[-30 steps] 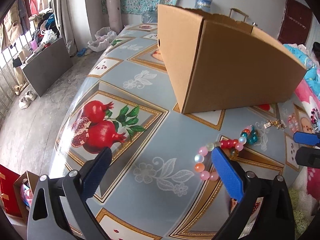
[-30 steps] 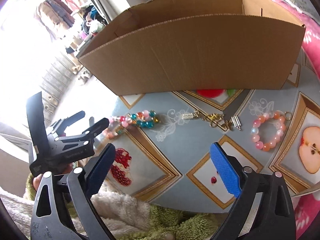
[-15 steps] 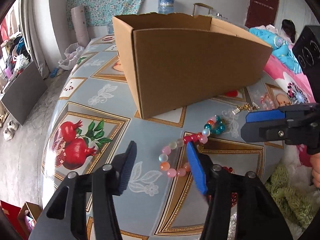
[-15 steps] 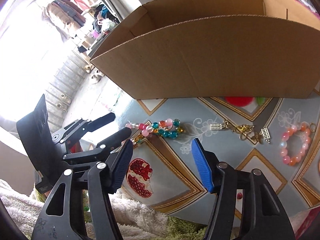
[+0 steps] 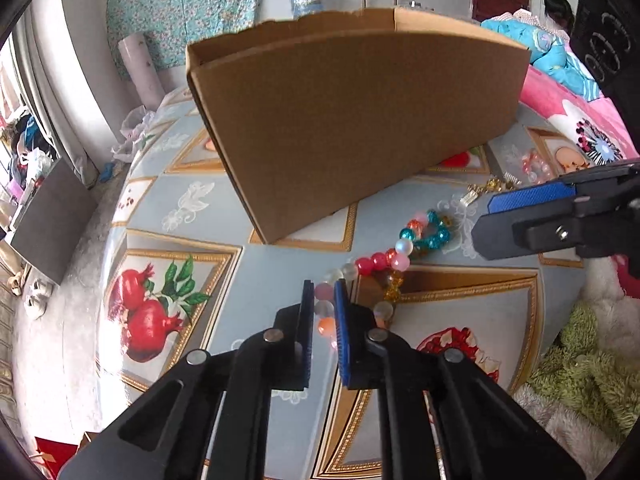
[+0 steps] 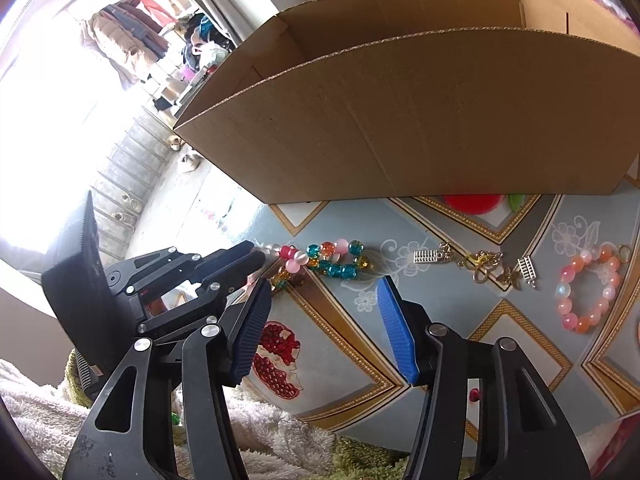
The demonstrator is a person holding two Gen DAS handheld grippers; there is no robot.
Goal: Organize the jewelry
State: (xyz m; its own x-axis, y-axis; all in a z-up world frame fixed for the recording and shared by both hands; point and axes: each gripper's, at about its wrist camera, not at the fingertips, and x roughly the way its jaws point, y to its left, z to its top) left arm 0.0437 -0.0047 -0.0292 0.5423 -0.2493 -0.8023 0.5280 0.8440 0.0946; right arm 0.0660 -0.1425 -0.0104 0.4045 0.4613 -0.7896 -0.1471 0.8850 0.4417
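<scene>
The left wrist view shows the left tool (image 5: 324, 292) with its jaws closing on the near end of a beaded necklace (image 5: 384, 260), a pale pink bead caught between the blue pads; whether the pads already press it firmly I cannot tell, though they stand nearly together around it. The necklace lies on the worktop (image 5: 192, 216), on a patterned cloth, just in front of the cardboard box (image 5: 352, 120), its far end curled into a cluster of teal and orange beads. In the right wrist view the right tool (image 6: 324, 312) hangs above the worktop near that cluster with its jaws about half apart and closing, nothing between them. Further to the right lie small gold and silver charms (image 6: 476, 264) and a pink bead bracelet (image 6: 588, 288), well apart from the necklace. I judge the necklace light and limp: lifted by one end it is likely to dangle and swing, and the round glossy beads may roll or slip out from between flat pads. Gripping across a single bead is risky; pinching so that the pads straddle the string between two beads, or catching two beads at once, should hold better. The beads look like glass or plastic, so a hard clench or a drop could chip them, and the string may snag the charms if dragged. The open top of the box looks the likely place for it.
</scene>
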